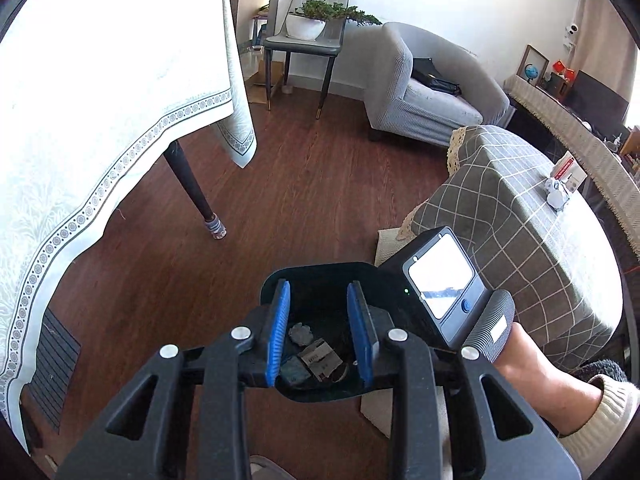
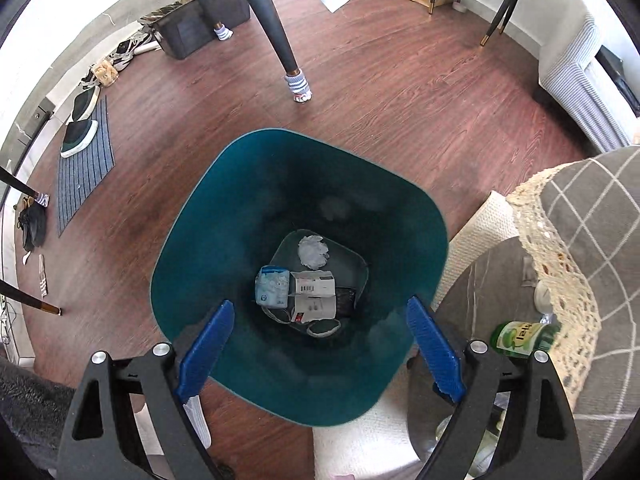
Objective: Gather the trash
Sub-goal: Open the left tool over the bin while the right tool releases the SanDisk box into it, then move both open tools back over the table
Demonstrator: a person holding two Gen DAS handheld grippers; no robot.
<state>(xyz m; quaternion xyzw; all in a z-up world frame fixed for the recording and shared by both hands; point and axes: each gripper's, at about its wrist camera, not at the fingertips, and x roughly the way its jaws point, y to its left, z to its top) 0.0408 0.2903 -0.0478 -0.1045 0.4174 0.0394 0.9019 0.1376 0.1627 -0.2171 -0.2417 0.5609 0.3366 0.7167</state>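
Fingers first: our right hand-held gripper (image 2: 320, 354) hangs wide apart and empty, its blue pads straddling the near rim of the teal trash bin (image 2: 224, 208) directly below it. Our left hand-held gripper (image 1: 320, 330) sits beside it at a moderate spread, also holding nothing, looking down into the same bin (image 1: 320, 270) from a steeper slant, with the right unit's screen just off its right finger.

Below and ahead of the right fingers, on the bin's floor, lie a crumpled white paper ball (image 2: 313, 252), a blue-and-white packet (image 2: 273, 286) and a flattened carton with a barcode (image 2: 314, 294). The carton's long axis runs roughly away from us, and its barcode end points to the far wall of the bin; the packet lies alongside it, touching its left edge. Something dark lies beneath them, which we cannot identify.

We judge the collecting well under way, since several pieces are already inside. To the right of the right finger, a green bottle (image 2: 520, 338) lies on its side at the edge of a round tabletop (image 2: 480, 280), partly under the lace trim, neck hidden. On the checked tabletop (image 1: 520, 208) ahead-right of the left hand-held gripper sits a crumpled white wad (image 1: 558, 196) near a small carton. These probably remain to be collected.
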